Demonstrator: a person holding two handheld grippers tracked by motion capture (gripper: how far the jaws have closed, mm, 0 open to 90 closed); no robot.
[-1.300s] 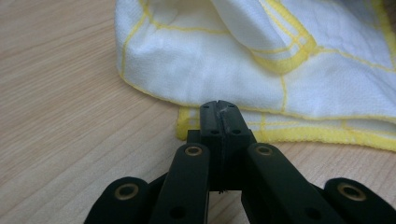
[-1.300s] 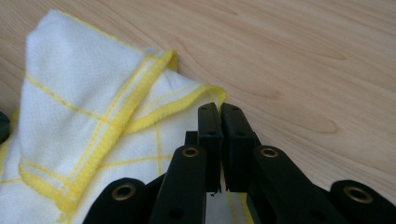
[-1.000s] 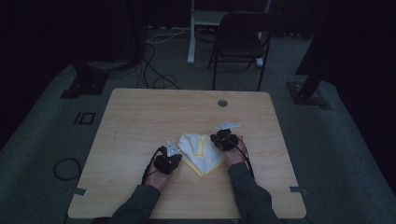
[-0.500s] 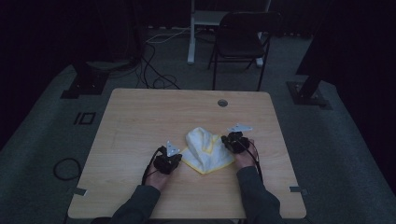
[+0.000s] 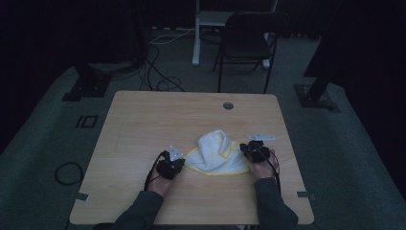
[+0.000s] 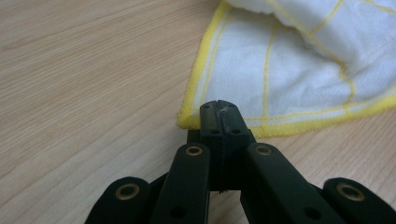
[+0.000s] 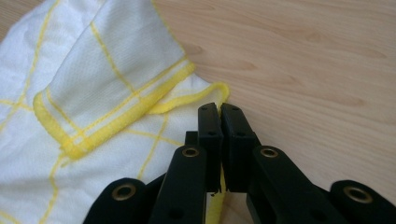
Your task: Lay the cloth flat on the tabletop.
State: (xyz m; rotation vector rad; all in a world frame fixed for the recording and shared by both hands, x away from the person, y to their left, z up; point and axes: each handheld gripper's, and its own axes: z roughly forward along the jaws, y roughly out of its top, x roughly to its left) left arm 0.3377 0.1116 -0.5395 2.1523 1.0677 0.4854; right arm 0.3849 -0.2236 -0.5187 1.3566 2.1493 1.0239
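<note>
High view: a white cloth with yellow edging (image 5: 216, 155) lies bunched on the wooden table (image 5: 143, 120), nearer its front edge than its back, between the two grippers.
Left gripper (image 6: 219, 106): jaws closed on the cloth's near yellow corner, pinning it flat, probably as an anchor.
Right gripper (image 7: 219, 108): jaws pressed together with the yellow hem caught between them, likely to carry that corner across.
Cloth shape: one flap doubled over the middle, so a fold looks under way.
Hands: one on each side of the cloth, giving both corners control.
</note>
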